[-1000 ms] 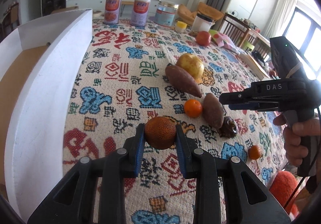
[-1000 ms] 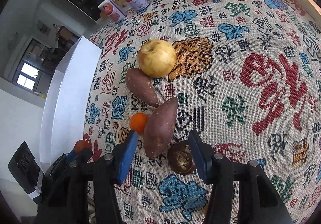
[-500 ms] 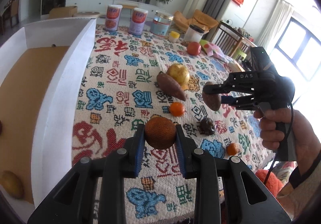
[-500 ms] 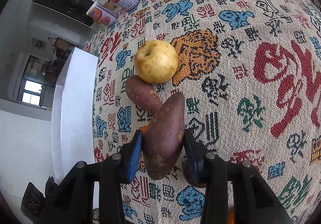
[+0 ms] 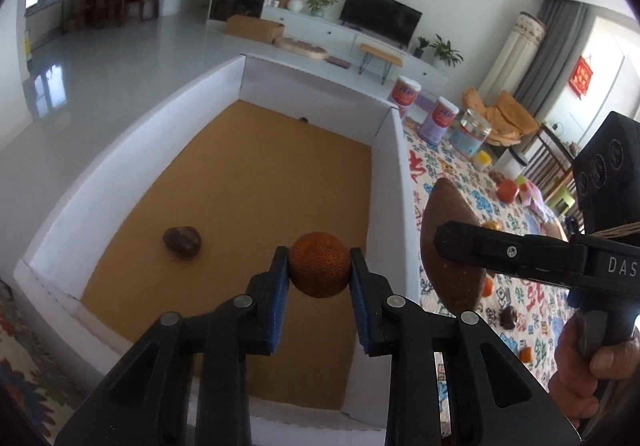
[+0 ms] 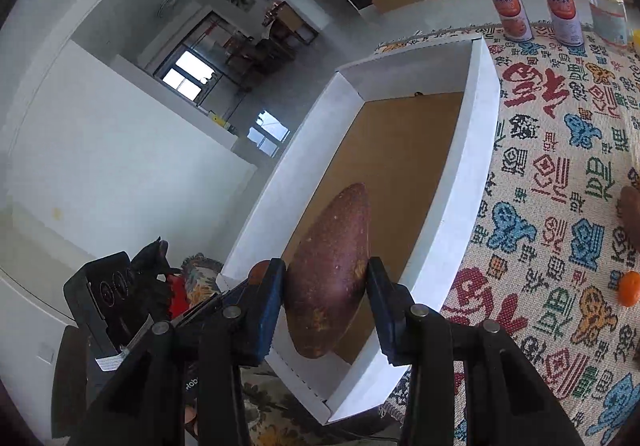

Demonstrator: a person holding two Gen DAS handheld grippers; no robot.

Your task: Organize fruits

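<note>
My left gripper [image 5: 319, 278] is shut on a dark orange tangerine [image 5: 319, 264] and holds it above the near right part of the white box [image 5: 120, 162] with a brown floor. A dark round fruit [image 5: 182, 241] lies on the box floor. My right gripper [image 6: 326, 284] is shut on a purple-brown sweet potato [image 6: 330, 278] and holds it over the box's right wall [image 6: 464, 182]. The sweet potato also shows in the left wrist view [image 5: 450, 242], just right of the box wall.
On the patterned tablecloth [image 6: 560, 206] right of the box lie a small orange [image 6: 628, 288], a brown sweet potato [image 6: 630, 206] and other fruit [image 5: 508, 190]. Two cans [image 6: 510, 10] and a jar [image 5: 474, 132] stand at the far edge.
Both grippers have swung left from the tablecloth to over the box. The tangerine and the sweet potato stay gripped and lifted. The box floor with a dark fruit has come into view.
</note>
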